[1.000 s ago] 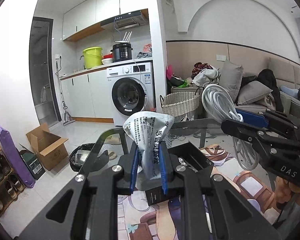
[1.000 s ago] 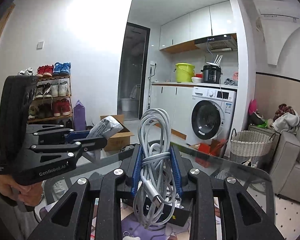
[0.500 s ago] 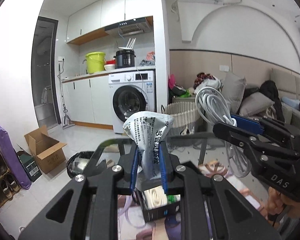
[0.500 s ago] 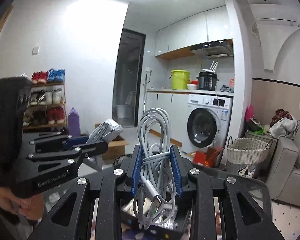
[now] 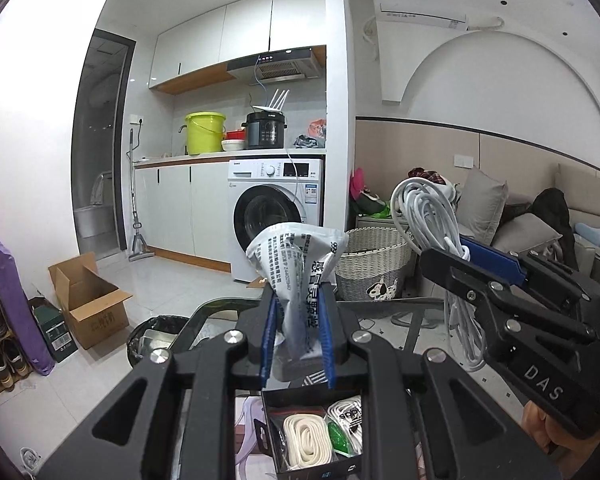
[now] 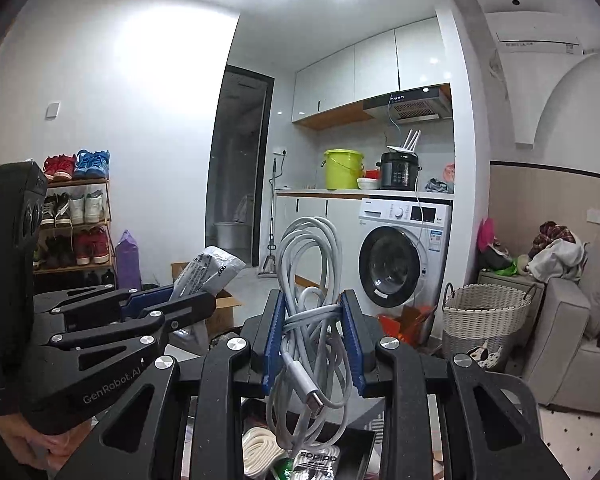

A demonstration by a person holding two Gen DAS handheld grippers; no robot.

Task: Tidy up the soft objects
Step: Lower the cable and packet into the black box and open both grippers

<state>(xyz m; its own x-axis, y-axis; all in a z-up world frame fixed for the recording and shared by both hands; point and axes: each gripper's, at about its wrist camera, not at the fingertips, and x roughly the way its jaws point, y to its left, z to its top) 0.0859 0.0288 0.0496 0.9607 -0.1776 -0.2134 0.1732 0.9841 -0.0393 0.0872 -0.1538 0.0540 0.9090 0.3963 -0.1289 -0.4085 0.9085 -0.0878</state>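
both hand-held grippers loaded, box just below

left hand-held gripper clenched a printed pouch, right hand-held gripper a coiled white cable hanging lengthwise; black box lay directly beneath both.

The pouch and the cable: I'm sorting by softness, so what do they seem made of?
Pouch: thin printed plastic film, it seems, slightly glossy; it crumples where the jaws pinch it. Cable: smooth white rubbery sheath, matte; it hangs in limp loops.
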